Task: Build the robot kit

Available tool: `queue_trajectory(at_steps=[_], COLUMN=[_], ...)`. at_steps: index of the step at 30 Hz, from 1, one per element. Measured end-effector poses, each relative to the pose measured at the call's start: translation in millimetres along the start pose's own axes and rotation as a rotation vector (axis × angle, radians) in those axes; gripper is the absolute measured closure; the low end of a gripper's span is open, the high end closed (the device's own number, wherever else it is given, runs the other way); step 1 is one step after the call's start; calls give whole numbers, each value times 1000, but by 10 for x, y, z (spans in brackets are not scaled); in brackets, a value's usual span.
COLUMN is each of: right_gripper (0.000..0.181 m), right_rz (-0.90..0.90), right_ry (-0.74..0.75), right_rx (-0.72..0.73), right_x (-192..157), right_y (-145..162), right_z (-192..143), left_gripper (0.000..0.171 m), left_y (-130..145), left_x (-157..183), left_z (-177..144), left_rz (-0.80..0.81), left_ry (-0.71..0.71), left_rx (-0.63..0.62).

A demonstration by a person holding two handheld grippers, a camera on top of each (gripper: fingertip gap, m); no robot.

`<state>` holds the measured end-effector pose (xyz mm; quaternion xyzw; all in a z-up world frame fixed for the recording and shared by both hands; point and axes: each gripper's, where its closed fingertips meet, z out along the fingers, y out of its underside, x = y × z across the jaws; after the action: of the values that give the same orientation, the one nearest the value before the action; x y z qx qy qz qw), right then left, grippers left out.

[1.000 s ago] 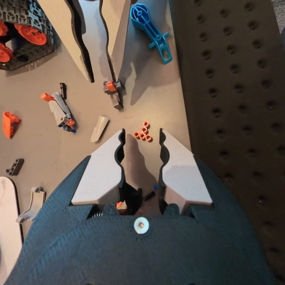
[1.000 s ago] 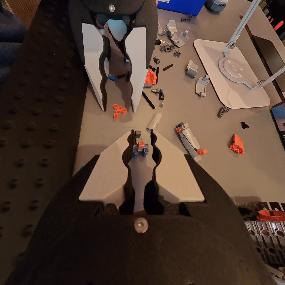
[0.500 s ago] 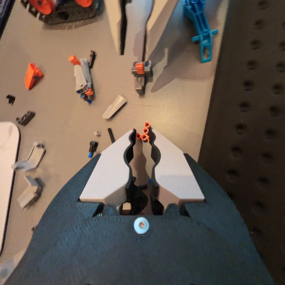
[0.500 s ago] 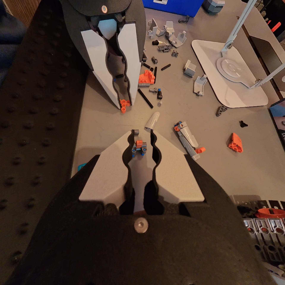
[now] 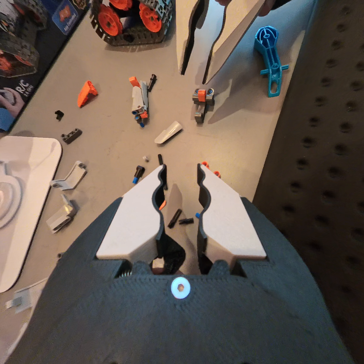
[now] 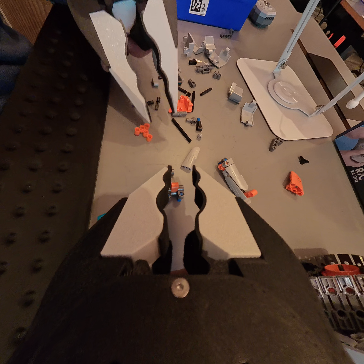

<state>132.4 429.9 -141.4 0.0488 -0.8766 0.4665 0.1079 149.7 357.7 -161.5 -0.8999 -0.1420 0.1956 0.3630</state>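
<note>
My left gripper (image 5: 181, 167) is open and low over the grey table. An orange multi-hole connector (image 6: 143, 132) lies on the table just outside one fingertip; in the left wrist view it (image 5: 216, 173) is partly hidden behind the right-hand finger. Small black pins (image 5: 175, 217) lie between the fingers. My right gripper (image 6: 181, 167) is open with a narrow gap and holds nothing. A small grey-and-orange brick assembly (image 6: 176, 190) lies on the table between its fingers, close to the left-hand one. The left wrist view shows this assembly (image 5: 202, 98) just beyond the right gripper's tips (image 5: 194, 77).
A dark perforated mat (image 6: 49, 137) borders the table. A white lamp base (image 6: 275, 98), a blue box (image 6: 216, 11), a tracked vehicle (image 5: 128, 19), a blue tool (image 5: 269, 59) and a printed box (image 5: 19, 59) stand around. Many loose pieces lie between, including a grey fin (image 6: 190, 158). My hands' fingertips stand some 8 cm from each other. The grey fin (image 6: 190, 158) is about 6 cm from both grippers' fingertips. The left camera catches it too, in the left wrist view (image 5: 170, 133).
My left gripper had narrowed around the orange connector, then opened wide and shifted sideways; the connector now lies on the table outside its fingers. My right gripper has hardly moved.
</note>
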Motion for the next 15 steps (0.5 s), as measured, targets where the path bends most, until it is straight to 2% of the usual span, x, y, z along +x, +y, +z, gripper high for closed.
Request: queue_trajectory(at_steps=[5, 10, 15], right_gripper=[162, 163, 162], right_rz=[5, 1, 7], right_ry=[5, 9, 16], right_rx=[9, 9, 0], right_x=[17, 17, 30], right_y=[-8, -14, -8], right_z=[-13, -14, 1], left_gripper=[143, 144, 144], left_y=[56, 221, 338], left_x=[-219, -427, -476], left_z=[-281, -478, -640], left_rz=[127, 117, 85], left_ry=[-92, -143, -147], left_rx=[-25, -69, -75])
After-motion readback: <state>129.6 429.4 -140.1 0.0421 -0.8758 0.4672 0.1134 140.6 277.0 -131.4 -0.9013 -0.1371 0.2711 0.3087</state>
